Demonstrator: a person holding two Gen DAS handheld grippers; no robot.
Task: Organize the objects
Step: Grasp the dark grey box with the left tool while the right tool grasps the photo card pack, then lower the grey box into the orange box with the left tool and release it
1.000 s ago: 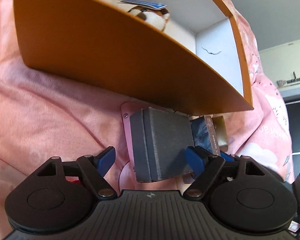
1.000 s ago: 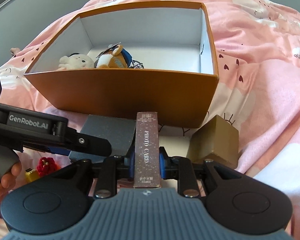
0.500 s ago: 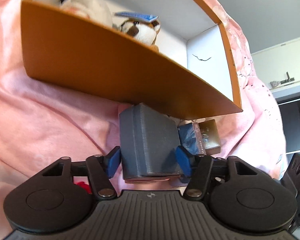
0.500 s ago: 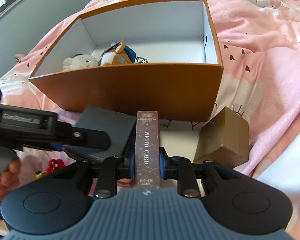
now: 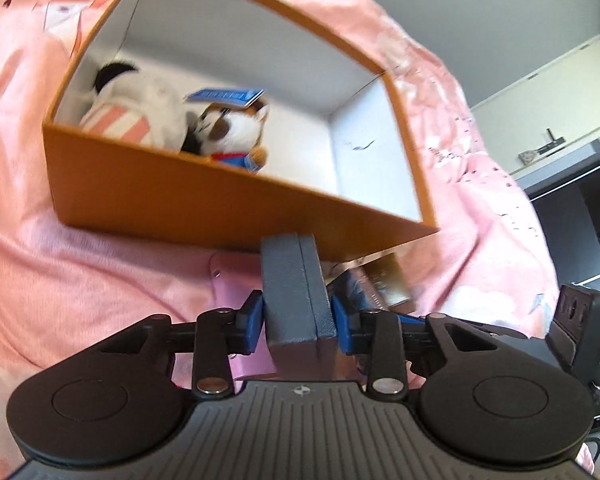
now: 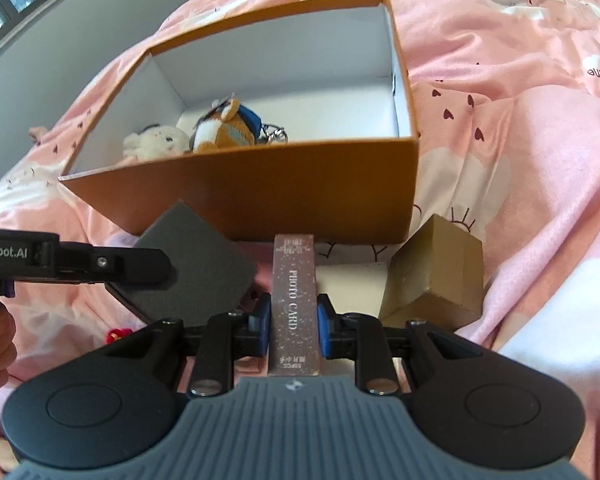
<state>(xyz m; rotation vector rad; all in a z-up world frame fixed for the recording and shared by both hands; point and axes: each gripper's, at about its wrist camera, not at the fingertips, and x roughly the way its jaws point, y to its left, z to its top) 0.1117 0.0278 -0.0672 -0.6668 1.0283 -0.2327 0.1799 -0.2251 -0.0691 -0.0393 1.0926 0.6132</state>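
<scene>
Left fingers [image 5: 298, 318] clamp grey case [image 5: 296, 300], right fingers [image 6: 294, 330] clamp photo-card box [image 6: 295, 304], below orange box [image 6: 260, 196] rim.

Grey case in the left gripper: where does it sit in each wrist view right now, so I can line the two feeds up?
Left wrist: grey case at centre, clamped edge-on in the left gripper.
Right wrist: grey case at left of centre, its broad face showing, behind the left gripper's finger.
Shared landmark: the orange box, just beyond the case.
</scene>
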